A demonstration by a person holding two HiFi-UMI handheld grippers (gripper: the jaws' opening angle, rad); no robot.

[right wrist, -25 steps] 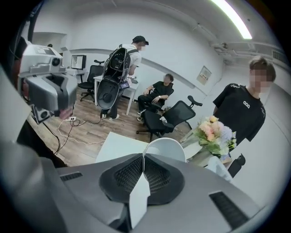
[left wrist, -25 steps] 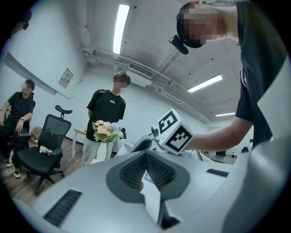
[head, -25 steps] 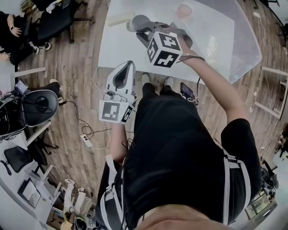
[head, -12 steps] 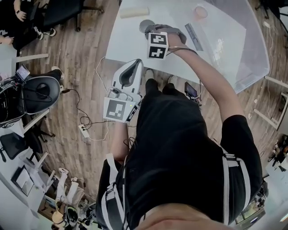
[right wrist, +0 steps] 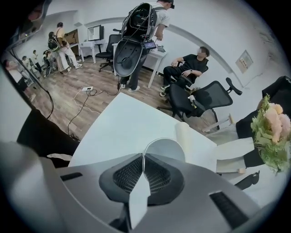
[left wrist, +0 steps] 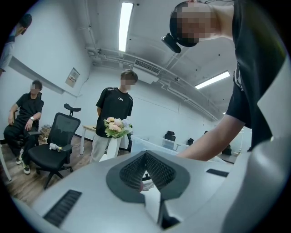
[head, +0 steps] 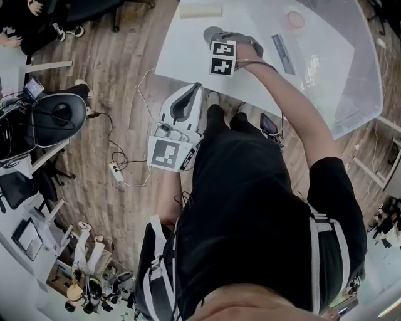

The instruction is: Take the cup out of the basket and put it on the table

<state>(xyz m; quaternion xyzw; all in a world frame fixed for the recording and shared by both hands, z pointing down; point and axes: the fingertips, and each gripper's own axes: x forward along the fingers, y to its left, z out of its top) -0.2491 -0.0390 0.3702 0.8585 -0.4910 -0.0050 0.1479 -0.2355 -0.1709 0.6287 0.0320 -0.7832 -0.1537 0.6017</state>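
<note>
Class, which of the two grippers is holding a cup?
The right gripper: it pinches the pale cup by its wall, while the left gripper holds nothing.

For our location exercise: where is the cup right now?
In the right gripper view, the cup is pinched by its rim in the right gripper, over the white table, with a pale roll just behind it.

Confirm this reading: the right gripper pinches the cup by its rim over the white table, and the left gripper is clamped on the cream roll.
One part is wrong. The left gripper holds nothing: the left gripper view shows its fingers together and empty. The cream roll lies on the white table. The rest stands: the right gripper pinches the cup by its rim.
</note>
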